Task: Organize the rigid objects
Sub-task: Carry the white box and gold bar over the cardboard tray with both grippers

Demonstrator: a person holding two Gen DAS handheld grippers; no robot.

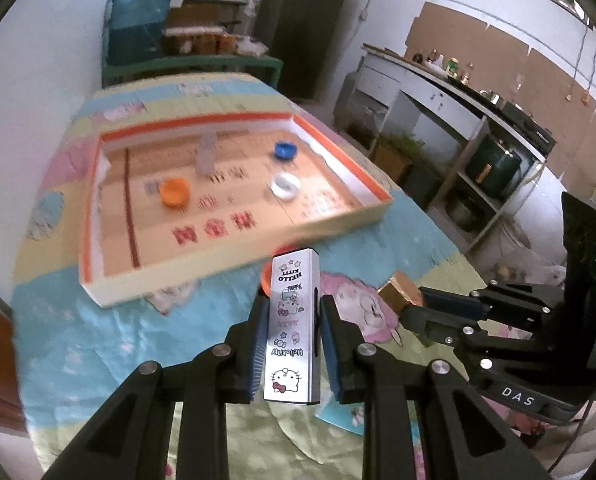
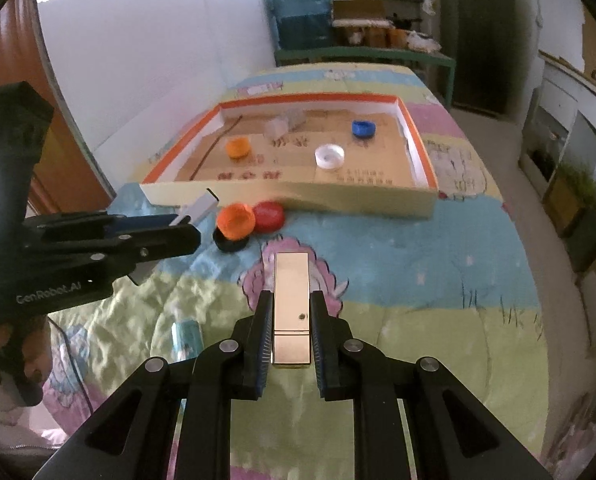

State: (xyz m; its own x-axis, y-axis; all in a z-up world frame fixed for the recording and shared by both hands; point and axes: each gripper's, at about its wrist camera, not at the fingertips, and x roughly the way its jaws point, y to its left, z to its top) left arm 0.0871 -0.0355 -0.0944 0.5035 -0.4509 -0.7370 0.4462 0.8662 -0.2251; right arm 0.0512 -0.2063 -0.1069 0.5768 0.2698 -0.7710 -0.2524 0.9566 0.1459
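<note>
In my left view, centre frame, the white cartoon-printed rectangular case (image 1: 294, 320) hides most of an orange-red round cap (image 1: 269, 276) behind it. The clear plastic object (image 1: 206, 156) in the shallow orange-rimmed cardboard tray (image 1: 234, 236) is too blurred to identify. At my right view's lower left, a small teal item (image 2: 186, 336) is smeared, partly behind my fingers (image 2: 260, 340).
</note>
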